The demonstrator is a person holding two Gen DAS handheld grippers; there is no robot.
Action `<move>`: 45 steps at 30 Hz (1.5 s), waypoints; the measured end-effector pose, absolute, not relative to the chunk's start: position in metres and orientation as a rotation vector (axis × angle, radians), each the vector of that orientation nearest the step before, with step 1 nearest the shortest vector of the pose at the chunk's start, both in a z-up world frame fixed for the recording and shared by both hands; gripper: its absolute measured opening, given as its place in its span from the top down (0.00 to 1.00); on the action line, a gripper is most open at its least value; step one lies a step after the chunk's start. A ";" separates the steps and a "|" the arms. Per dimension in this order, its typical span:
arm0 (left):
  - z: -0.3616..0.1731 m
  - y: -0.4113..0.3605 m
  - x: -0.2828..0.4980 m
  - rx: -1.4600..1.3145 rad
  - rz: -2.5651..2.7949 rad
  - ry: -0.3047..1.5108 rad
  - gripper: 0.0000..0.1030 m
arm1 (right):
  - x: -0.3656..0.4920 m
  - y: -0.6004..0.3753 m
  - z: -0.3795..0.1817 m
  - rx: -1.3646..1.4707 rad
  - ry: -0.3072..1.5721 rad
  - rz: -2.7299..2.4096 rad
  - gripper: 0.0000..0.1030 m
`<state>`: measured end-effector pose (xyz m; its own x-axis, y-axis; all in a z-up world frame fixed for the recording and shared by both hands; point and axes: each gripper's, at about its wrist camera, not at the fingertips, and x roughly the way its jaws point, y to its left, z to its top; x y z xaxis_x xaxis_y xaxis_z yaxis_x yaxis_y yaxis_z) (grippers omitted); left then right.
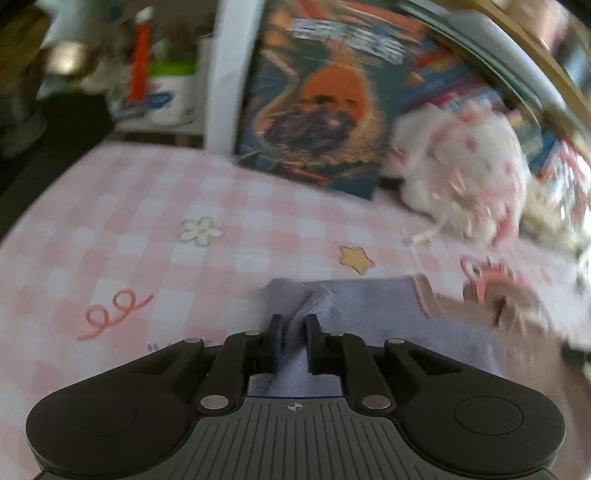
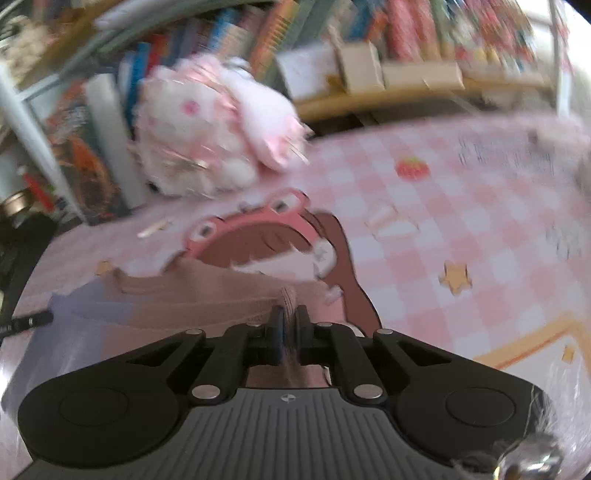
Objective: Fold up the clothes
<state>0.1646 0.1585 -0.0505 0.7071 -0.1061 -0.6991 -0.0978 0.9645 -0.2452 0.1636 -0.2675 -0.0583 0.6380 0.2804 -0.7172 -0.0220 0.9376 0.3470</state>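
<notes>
Two hand-held grippers each pinch an edge of one garment that lies on a counter point(image 1: 110, 229) covered with a pink-and-white checked cloth printed with a flower, stars, a strawberry and a cartoon figure. Behind the counter stands a shelf of books point(image 2: 406, 33), their spines blurred, with a large picture book point(image 1: 317, 103) leaning upright at the counter's back edge. Beside that book, on the counter, sits a white plush toy point(image 1: 461, 166) with pink spots and pink ears. Nearer than the toy lies the garment point(image 1: 388, 306), part lavender and part dusty pink-brown; in the left wrist view it spreads rightward from the fingers, and in the right wrist view point(image 2: 166, 295) it spreads leftward, partly covering the cartoon figure. The left hand-held gripper point(image 1: 294, 325) is clamped on a bunched fold of the lavender part, cloth filling the narrow gap between its jaws. The right hand-held gripper point(image 2: 289, 314) is clenched on a small ridge of the pink-brown part, which pokes up just past its fingertips. Both views are blurred.
</notes>
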 end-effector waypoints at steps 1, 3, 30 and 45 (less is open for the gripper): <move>-0.051 0.161 0.165 -0.295 -0.001 0.786 0.88 | 0.164 -0.271 -0.062 0.357 0.861 0.177 0.95; -0.052 0.161 0.165 -0.290 -0.003 0.784 0.88 | 0.163 -0.275 -0.064 0.392 0.853 0.176 0.95; -0.002 0.140 0.032 -0.195 -0.003 0.762 0.21 | 0.036 -0.233 -0.031 0.124 0.843 0.091 0.30; -0.021 0.143 -0.029 -0.167 -0.049 0.886 0.15 | -0.048 -0.176 -0.036 0.080 0.895 0.078 0.20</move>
